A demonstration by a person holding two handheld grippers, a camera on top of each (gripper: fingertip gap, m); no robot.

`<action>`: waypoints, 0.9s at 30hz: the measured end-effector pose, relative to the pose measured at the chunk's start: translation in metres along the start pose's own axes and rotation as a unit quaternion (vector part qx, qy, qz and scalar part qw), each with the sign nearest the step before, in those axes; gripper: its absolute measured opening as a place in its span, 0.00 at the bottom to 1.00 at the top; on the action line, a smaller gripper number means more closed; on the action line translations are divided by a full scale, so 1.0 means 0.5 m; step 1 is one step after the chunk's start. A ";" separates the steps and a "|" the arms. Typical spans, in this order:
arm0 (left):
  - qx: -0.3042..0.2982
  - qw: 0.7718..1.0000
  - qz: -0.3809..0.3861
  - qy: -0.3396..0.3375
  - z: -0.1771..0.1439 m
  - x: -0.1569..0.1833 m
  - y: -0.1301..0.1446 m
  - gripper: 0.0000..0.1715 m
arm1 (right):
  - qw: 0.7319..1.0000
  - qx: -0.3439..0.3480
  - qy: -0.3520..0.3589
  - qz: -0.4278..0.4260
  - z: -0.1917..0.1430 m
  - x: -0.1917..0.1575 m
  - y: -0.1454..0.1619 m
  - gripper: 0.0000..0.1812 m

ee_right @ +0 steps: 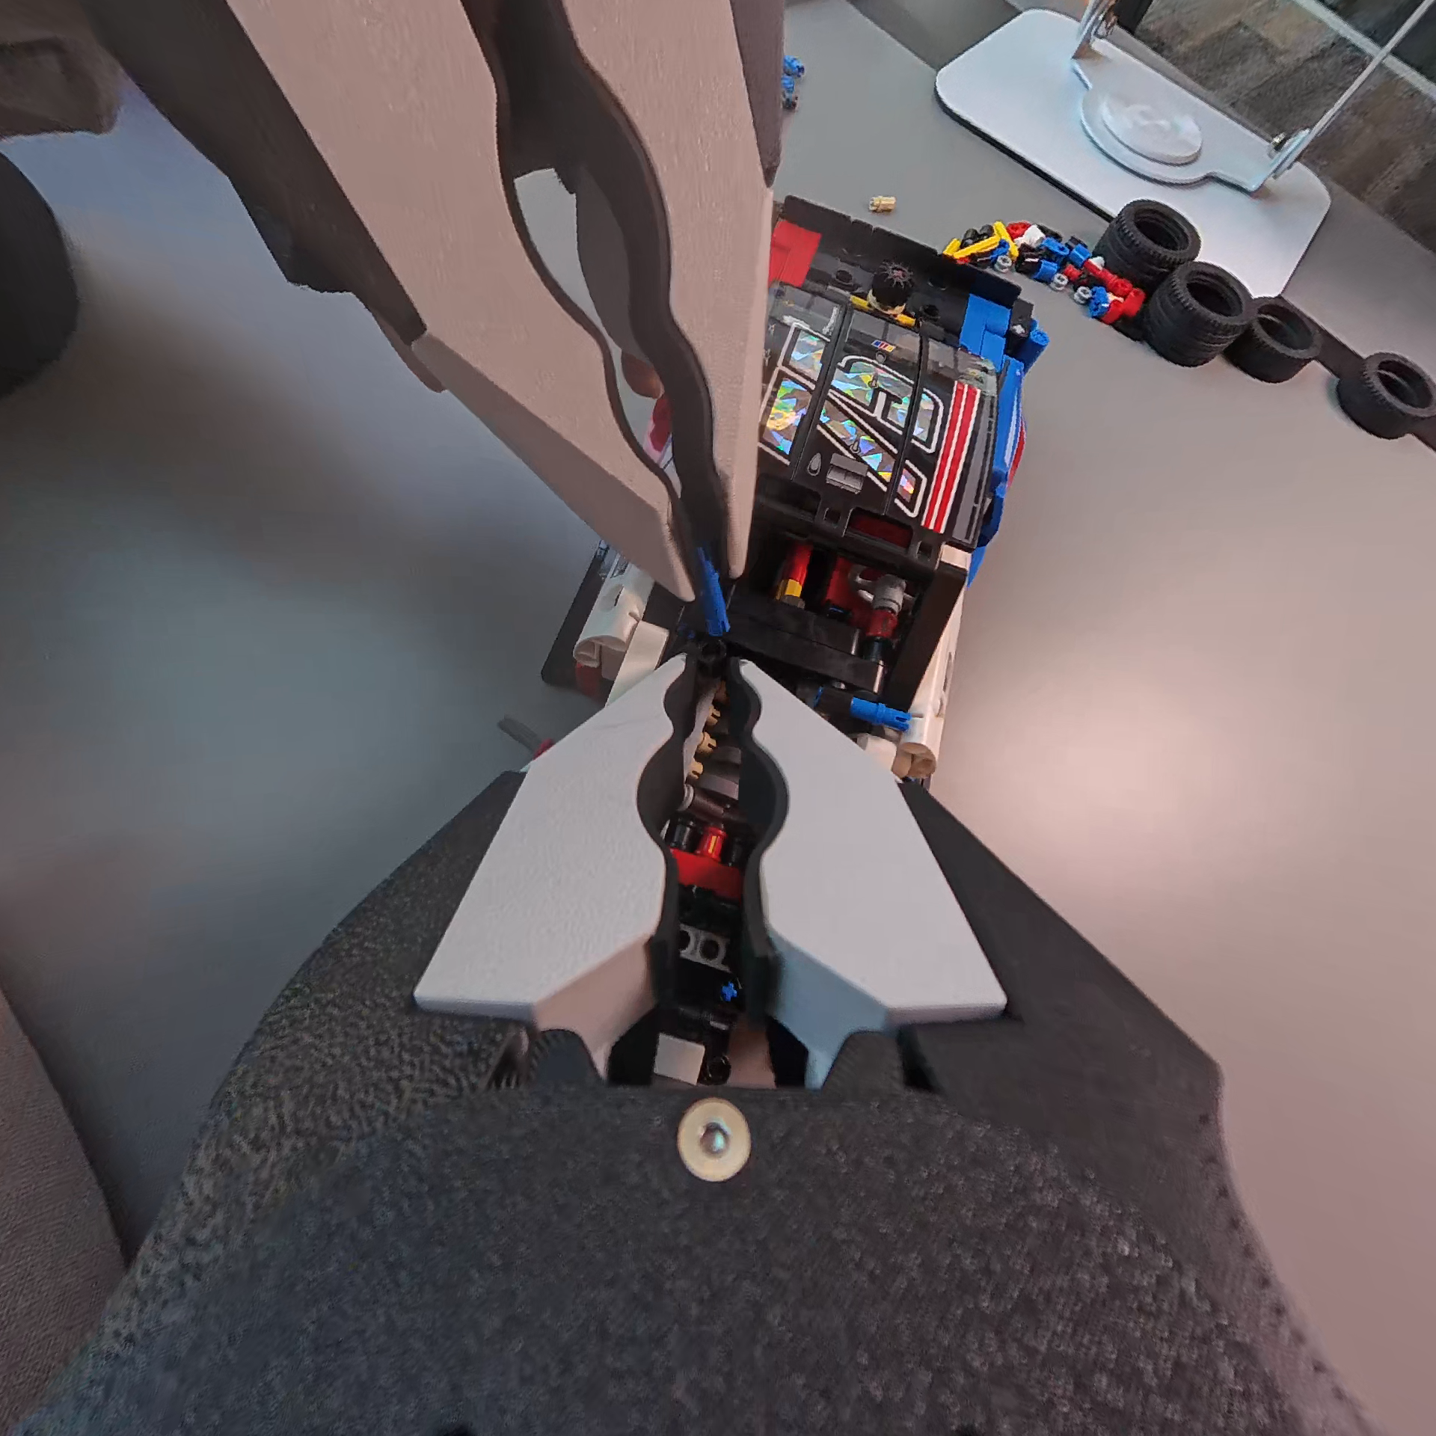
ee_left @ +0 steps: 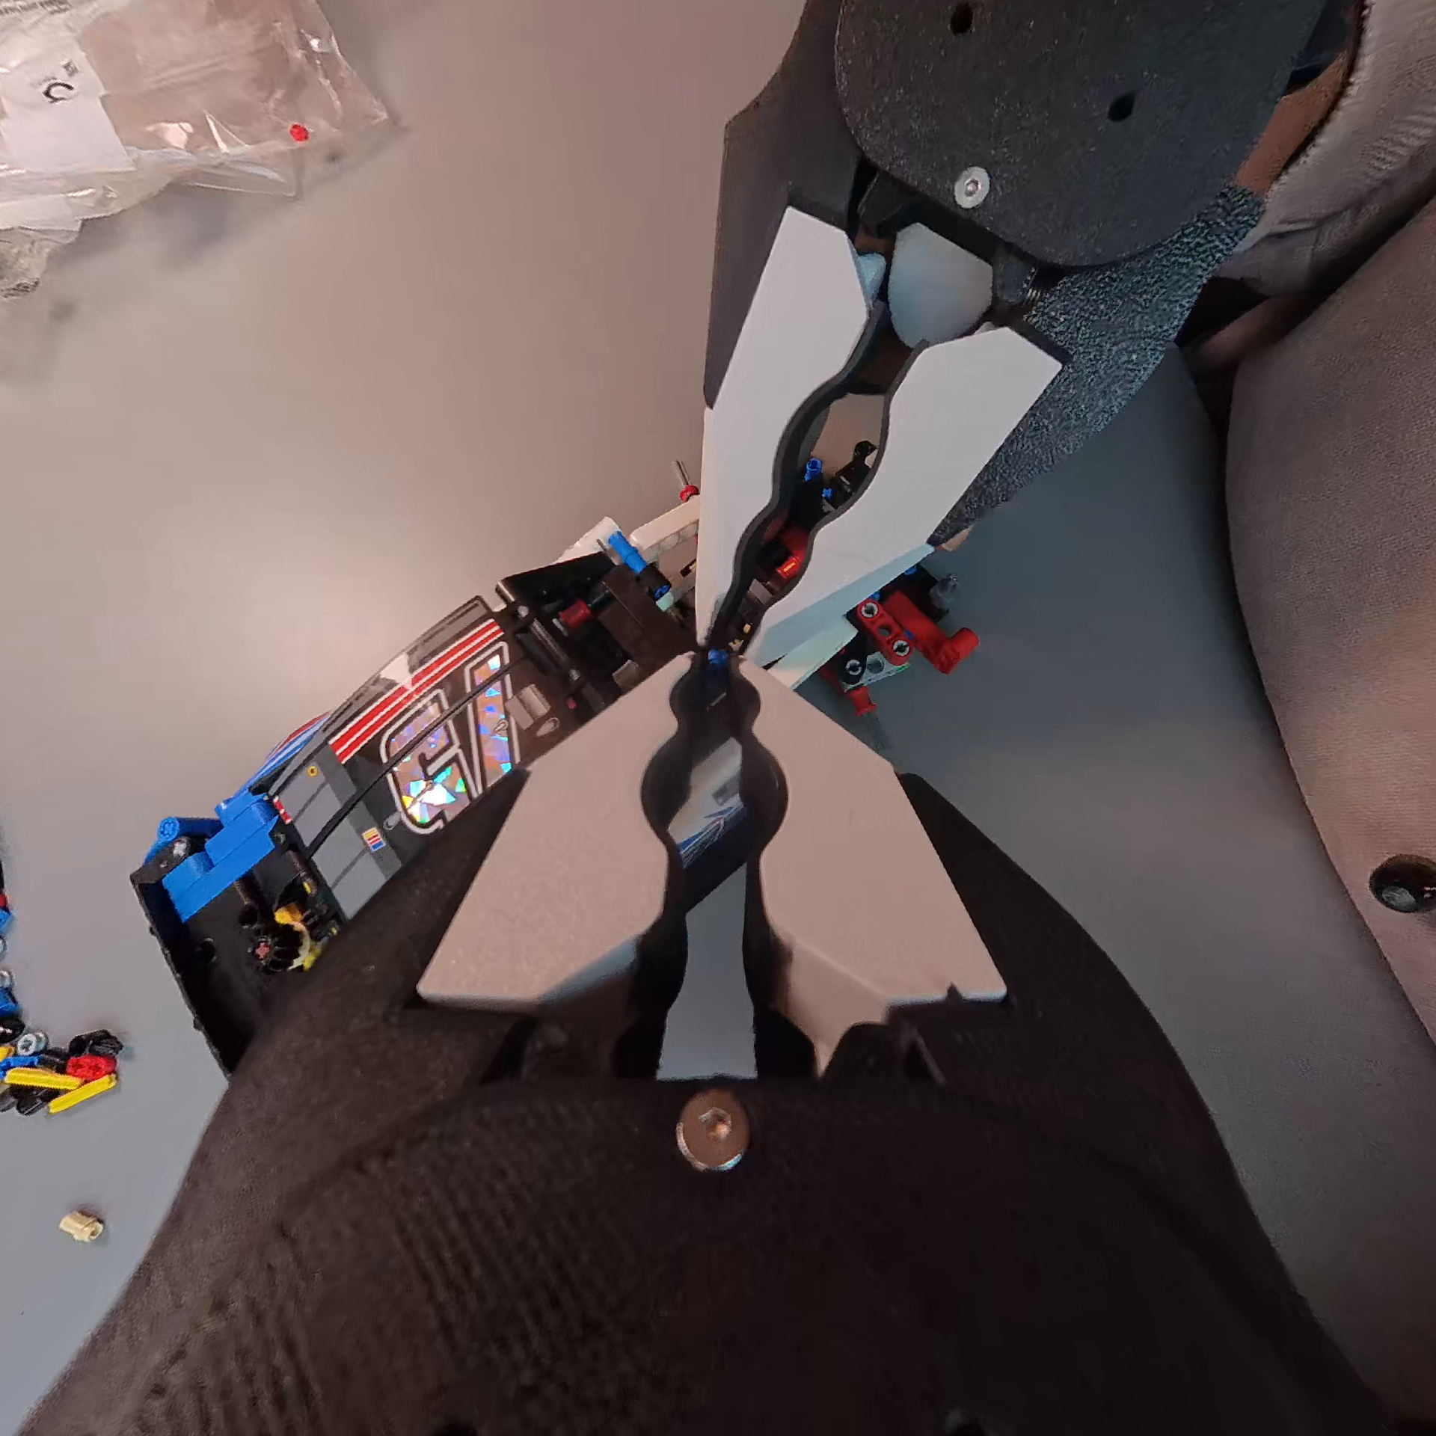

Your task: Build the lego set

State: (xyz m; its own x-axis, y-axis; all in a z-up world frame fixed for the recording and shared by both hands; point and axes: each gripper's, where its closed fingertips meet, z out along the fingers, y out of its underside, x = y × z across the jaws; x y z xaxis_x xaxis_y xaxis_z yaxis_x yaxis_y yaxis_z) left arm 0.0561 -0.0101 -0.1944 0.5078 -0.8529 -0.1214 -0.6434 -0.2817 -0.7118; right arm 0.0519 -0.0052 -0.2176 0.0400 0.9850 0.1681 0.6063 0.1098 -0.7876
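Note:
A partly built lego car (ee_left: 435, 746) with a black roof, shiny stickers and blue and red trim lies on the grey table; it also shows in the right wrist view (ee_right: 878, 404). My left gripper (ee_left: 715, 660) is shut on a small blue pin (ee_left: 716, 660) just above the car's open middle. In the right wrist view the left gripper (ee_right: 707, 575) comes in from the top with the blue pin (ee_right: 711, 594) sticking out of its tips. My right gripper (ee_right: 711, 657) is shut on a small black piece (ee_right: 709, 650), tip to tip with the left one. The right gripper (ee_left: 719, 633) comes in from above in the left wrist view.
Several black tyres (ee_right: 1197, 303) and a pile of small loose parts (ee_right: 1041, 256) lie beyond the car, next to a white stand base (ee_right: 1127, 116). Clear plastic bags (ee_left: 155, 101) lie at the far left. A tan piece (ee_left: 81, 1226) lies alone. A grey cushioned edge (ee_left: 1336, 622) borders the table.

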 end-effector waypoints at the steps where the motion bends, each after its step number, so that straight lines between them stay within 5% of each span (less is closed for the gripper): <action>1: -0.008 1.000 0.006 0.004 0.001 0.004 0.003 0.02 | 1.000 0.003 0.000 0.003 0.001 0.001 0.000 0.02; 20: -0.148 0.982 0.088 0.077 0.025 -0.013 -0.008 0.02 | 0.999 0.019 0.003 0.044 -0.002 0.021 0.005 0.02; 27: -0.150 0.982 0.091 0.072 0.031 -0.013 -0.010 0.02 | 0.999 0.031 0.016 0.027 -0.002 0.026 0.006 0.02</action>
State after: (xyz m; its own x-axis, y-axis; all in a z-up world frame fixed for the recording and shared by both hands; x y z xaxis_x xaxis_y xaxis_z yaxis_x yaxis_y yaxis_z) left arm 0.0651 0.0038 -0.2007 0.2965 -0.9483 -0.1135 -0.8667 -0.2172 -0.4491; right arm 0.0551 0.0076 -0.2173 0.0971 0.9852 0.1414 0.5520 0.0649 -0.8313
